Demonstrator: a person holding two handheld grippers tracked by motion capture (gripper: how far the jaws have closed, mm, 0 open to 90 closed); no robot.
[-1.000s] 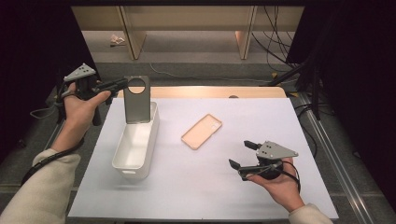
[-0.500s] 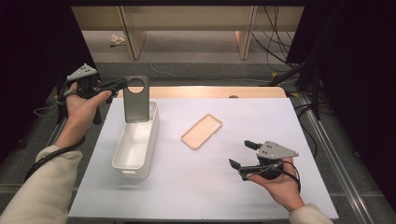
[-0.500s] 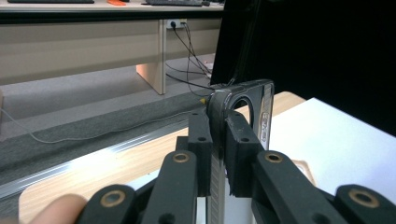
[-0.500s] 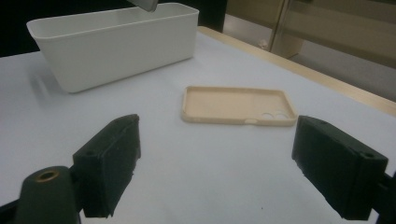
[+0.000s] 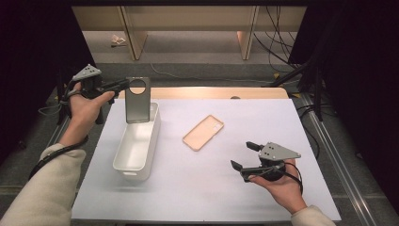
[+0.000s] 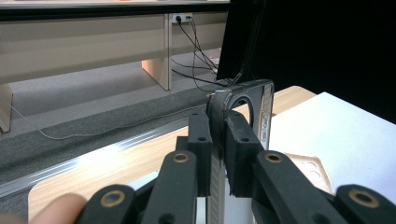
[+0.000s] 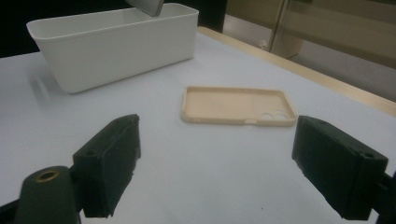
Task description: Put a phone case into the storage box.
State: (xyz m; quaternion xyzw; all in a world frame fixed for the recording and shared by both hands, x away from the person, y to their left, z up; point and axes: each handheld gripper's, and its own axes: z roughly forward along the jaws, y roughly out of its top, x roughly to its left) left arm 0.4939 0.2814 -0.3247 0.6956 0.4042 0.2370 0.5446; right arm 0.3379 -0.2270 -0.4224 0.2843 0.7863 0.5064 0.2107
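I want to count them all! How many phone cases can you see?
2. A grey phone case is held upright by the left tool over the far end of the white bin. A beige phone case lies flat on the table.

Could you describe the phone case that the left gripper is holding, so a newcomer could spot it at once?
Start at the long white bin on the left of the white table. Above its far end, the left gripper clamps an upright grey phone case. Its large round camera hole and dark colour distinguish it from the beige case lying flat mid-table.
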